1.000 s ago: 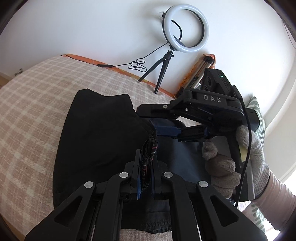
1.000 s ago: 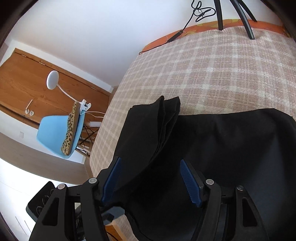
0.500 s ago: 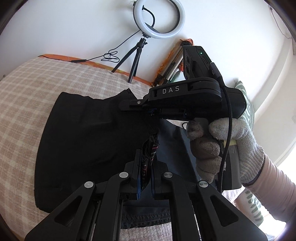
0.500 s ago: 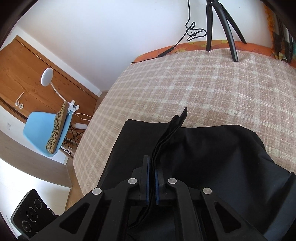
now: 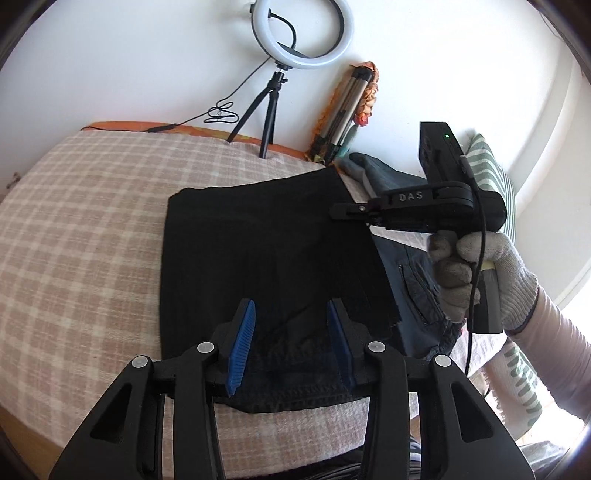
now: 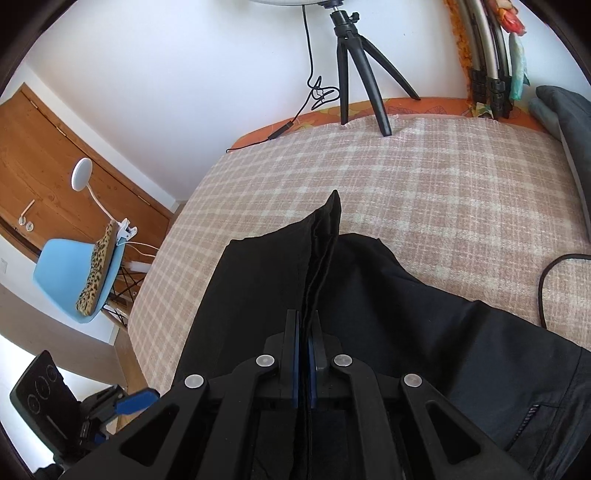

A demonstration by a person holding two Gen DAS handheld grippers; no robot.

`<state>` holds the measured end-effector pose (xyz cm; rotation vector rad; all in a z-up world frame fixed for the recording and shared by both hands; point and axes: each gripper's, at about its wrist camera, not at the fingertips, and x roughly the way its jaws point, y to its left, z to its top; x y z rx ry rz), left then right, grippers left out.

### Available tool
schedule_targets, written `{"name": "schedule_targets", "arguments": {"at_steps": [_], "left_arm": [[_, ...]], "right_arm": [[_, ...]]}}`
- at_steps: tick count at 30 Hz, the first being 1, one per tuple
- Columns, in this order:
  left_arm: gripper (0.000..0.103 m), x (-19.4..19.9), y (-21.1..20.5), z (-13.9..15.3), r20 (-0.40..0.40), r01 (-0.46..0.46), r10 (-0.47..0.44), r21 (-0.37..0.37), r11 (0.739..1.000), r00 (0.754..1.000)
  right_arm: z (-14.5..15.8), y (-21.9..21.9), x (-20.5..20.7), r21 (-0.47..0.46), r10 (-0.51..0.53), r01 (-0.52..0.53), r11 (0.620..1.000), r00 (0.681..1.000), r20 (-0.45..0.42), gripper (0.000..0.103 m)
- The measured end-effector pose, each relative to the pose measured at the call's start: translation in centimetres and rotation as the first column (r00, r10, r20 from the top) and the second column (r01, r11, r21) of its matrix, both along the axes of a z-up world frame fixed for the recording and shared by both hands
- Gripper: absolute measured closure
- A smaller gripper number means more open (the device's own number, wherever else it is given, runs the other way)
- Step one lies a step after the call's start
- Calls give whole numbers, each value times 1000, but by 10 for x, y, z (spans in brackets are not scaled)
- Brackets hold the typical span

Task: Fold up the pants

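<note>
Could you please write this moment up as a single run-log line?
task: fold pants | left gripper: open over black pants | right gripper: shut on pants edge | surface: plaid blanket | fold: partly done

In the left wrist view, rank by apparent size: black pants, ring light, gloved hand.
1. Black pants, far the largest.
2. Ring light and gloved hand look about equal; the hand is much nearer the camera, so I won't rank them.

Raised letters "DAS" on the side of the black right gripper (image 5: 347, 213) body, seen in the left wrist view, no other readable text anywhere
</note>
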<state>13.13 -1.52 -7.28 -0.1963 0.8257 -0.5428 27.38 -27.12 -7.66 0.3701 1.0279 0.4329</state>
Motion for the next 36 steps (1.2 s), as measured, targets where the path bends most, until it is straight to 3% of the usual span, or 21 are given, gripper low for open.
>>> {"name": "schedule_targets", "arguments": {"at_steps": [4,9,22,32,36], "left_arm": [[64,12,26,-6,-1,-82,83,39,996,997],[64,23,30,-12,9,-102,102,63,993,995],[64,29,-34,-25,3,29,-29,92,995,1000],[64,24,-66,-45,5,107,-111,235,966,994],[64,21,-69,-55,2,119,-124,287,950,992]], "right_arm": [[-2,-26,-15,20,-43,43,999,999,-16,102],[1,-62,-40,60,-104,105,993,994,-34,102],[-9,-162,-78,37,-261,266,963,960,-99,102],[-38,-174,-71,-57,-282,276,959,951,-127,101],[-38,-172,-71,-155,-287,270,950,953,-97,92]]}}
